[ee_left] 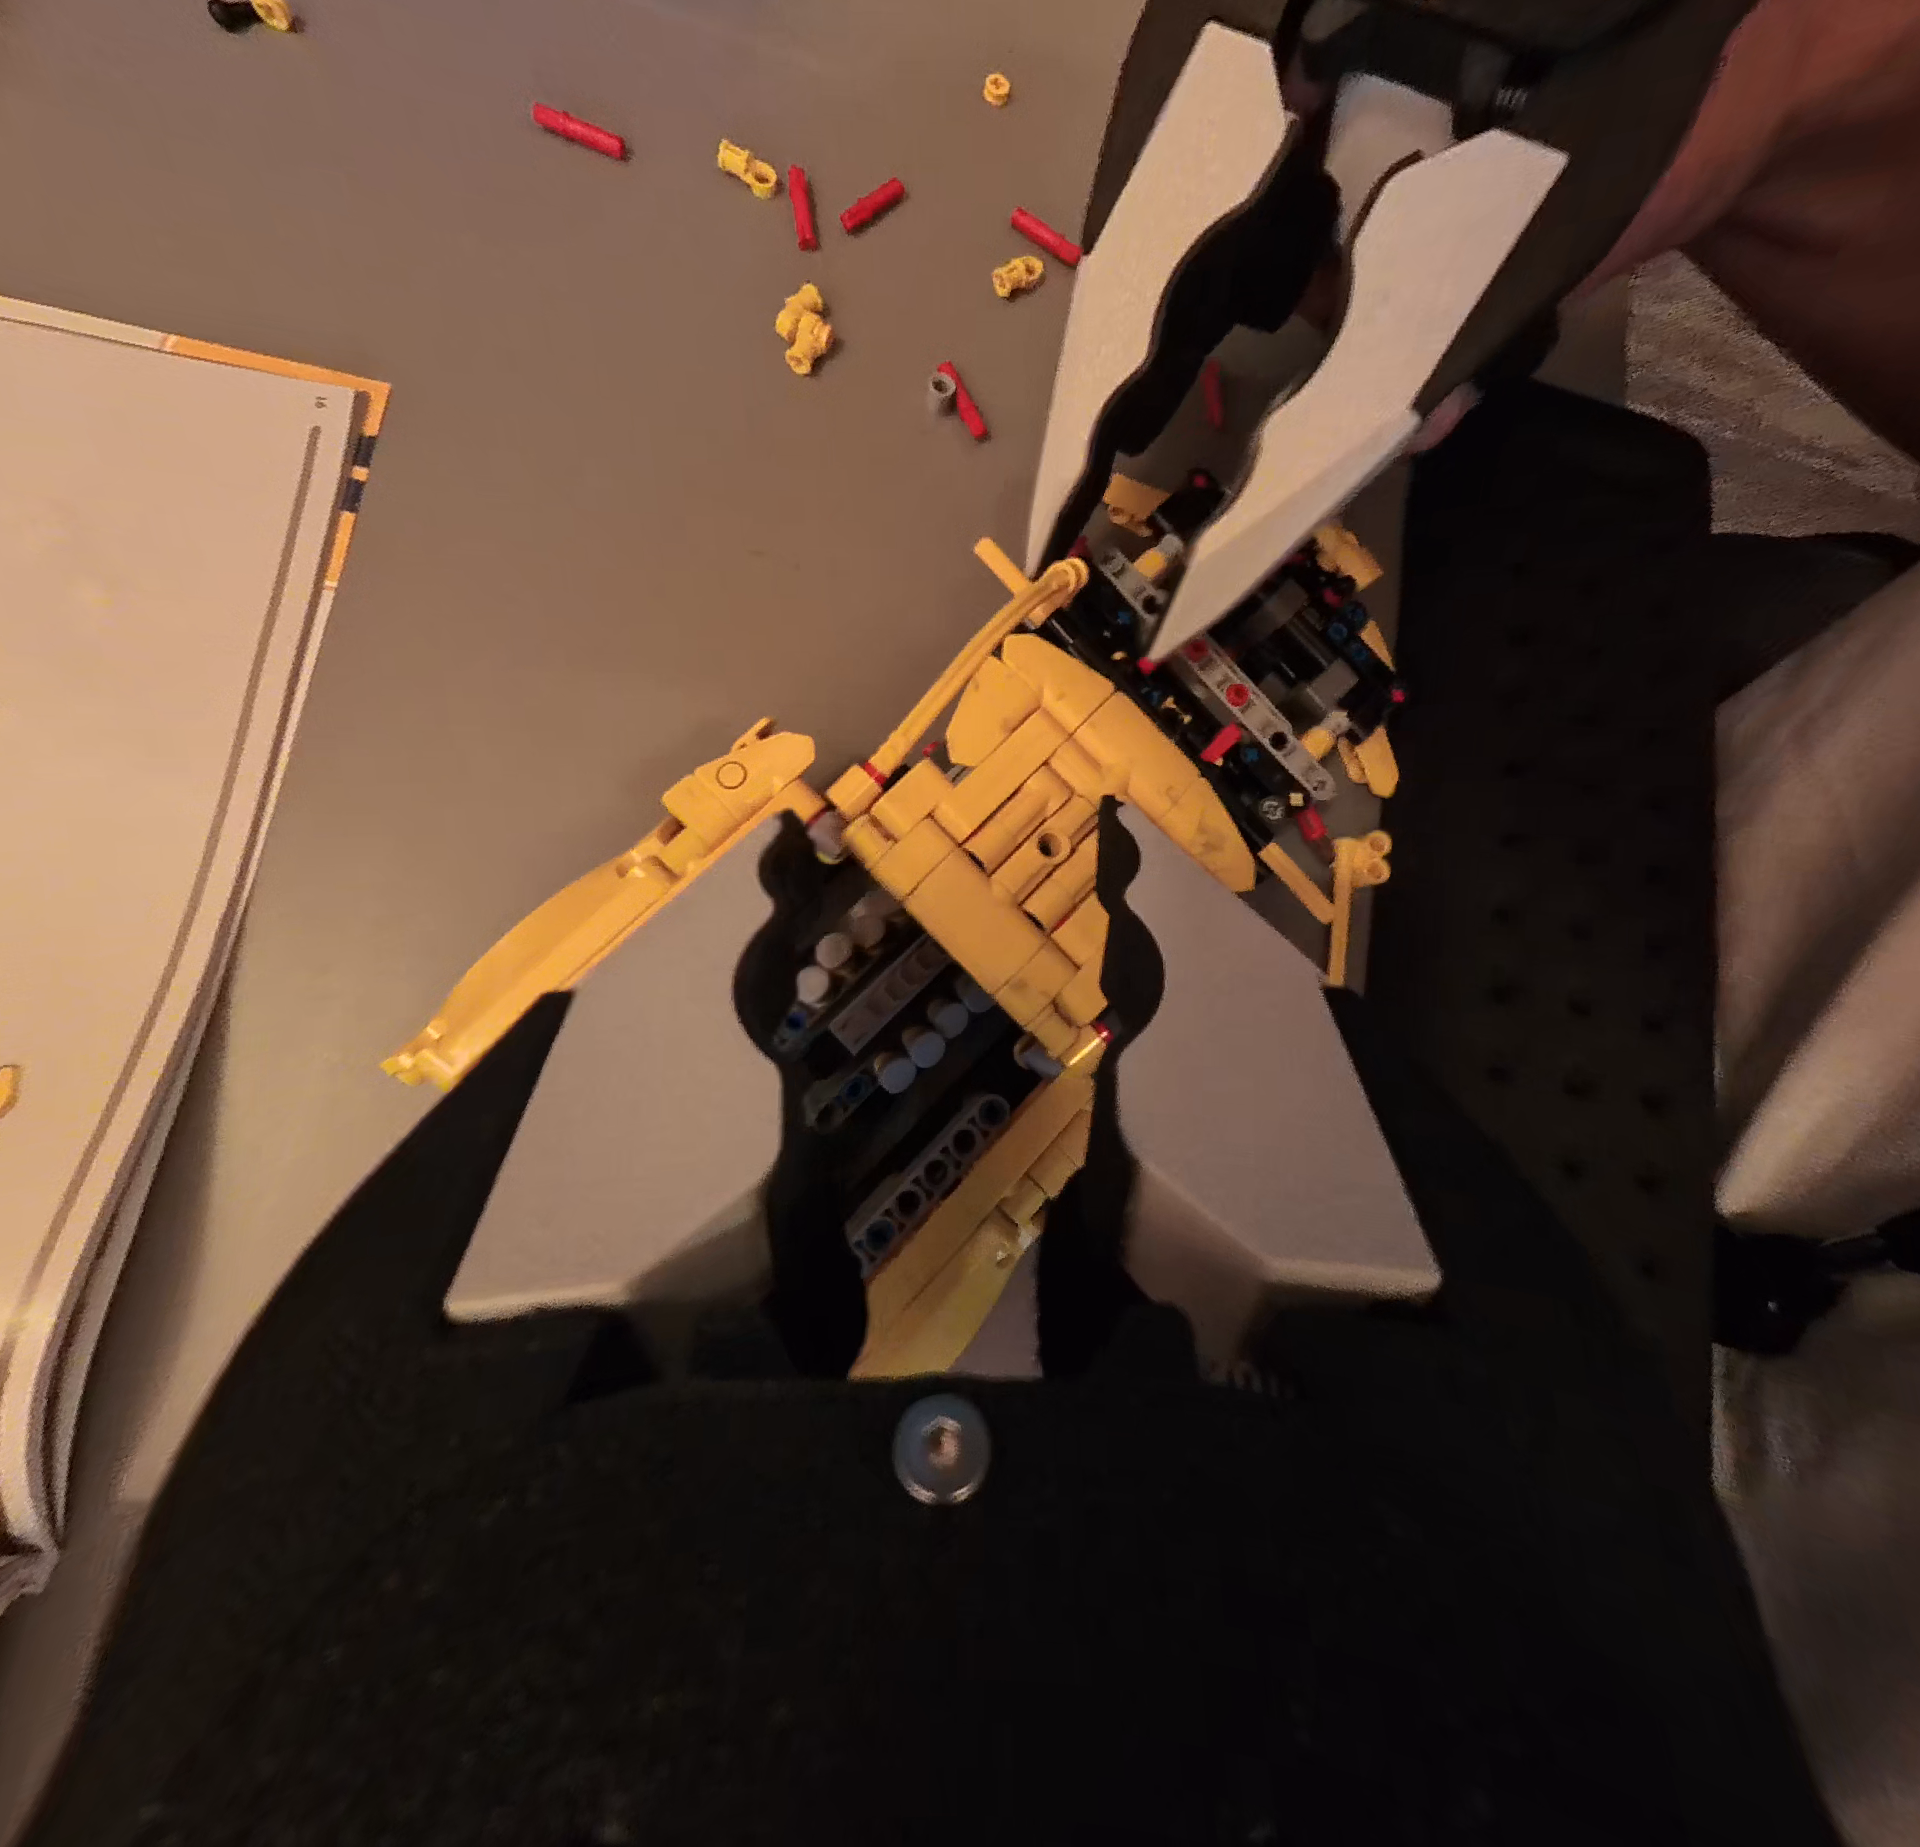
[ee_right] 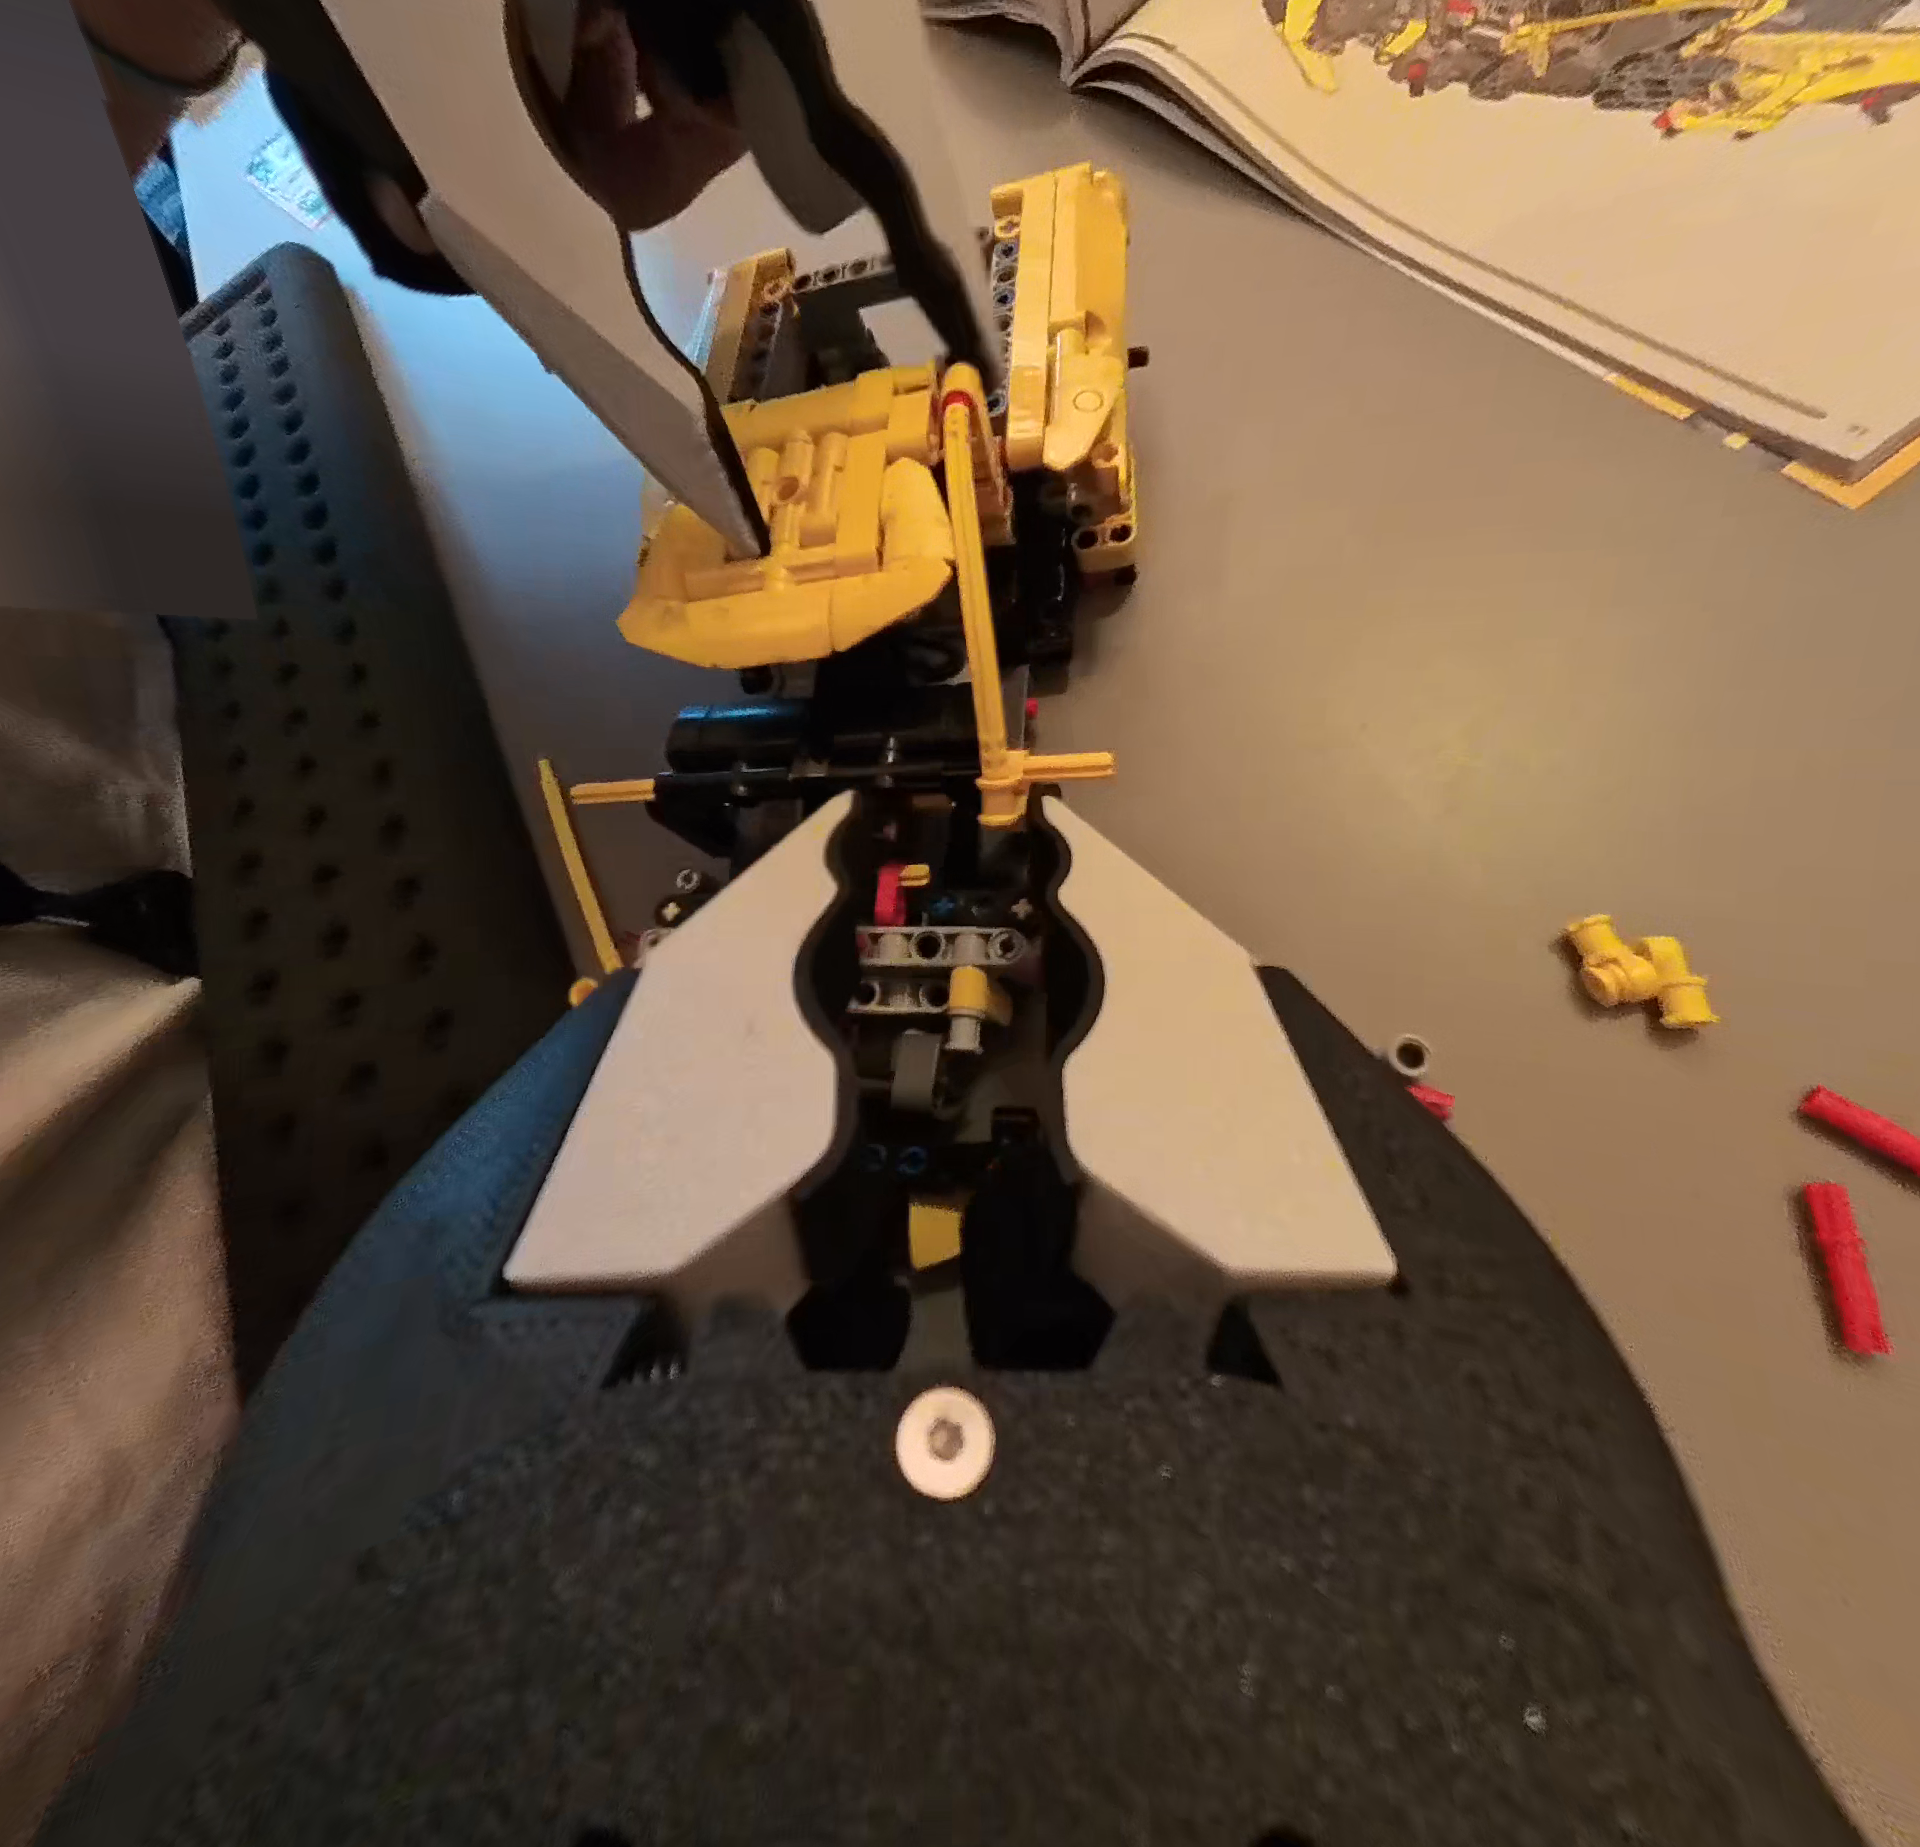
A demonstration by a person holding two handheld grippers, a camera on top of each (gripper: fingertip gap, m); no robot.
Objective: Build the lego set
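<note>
The lego model (ee_left: 1039, 810), a half-built yellow and black vehicle, lies on the grey table (ee_left: 623, 509) close to its near edge, beside a dark perforated chair back (ee_left: 1538, 862), and I have both tools on it at once.

My left gripper (ee_left: 951, 831) comes in low along the model's yellow end. Its jaws are spread to either side of the yellow body, with the grey beams and pale round pins sitting in the gap between the fingers (ee_left: 1247, 1101); I cannot tell whether the pads actually press the sides. In the right wrist view one of its fingertips touches the yellow studded top.

My right gripper (ee_right: 945, 810) reaches from the opposite end, angled steeply down over the black frame. Its jaws also stand apart, straddling the grey beams, a red pin and a small yellow connector. The tips end near a thin yellow cross axle (ee_right: 1049, 763) that sticks out sideways; contact there is not clear to me. In the left wrist view a hand (ee_left: 1787, 187) grips its black body from behind.

A long yellow panel (ee_left: 582, 924) juts from the model toward the open instruction booklet (ee_left: 156, 758) at the table's left edge. Loose red pins (ee_left: 577, 130) and yellow connectors (ee_left: 803, 329) lie scattered across the far part of the table, well apart from the model.
</note>
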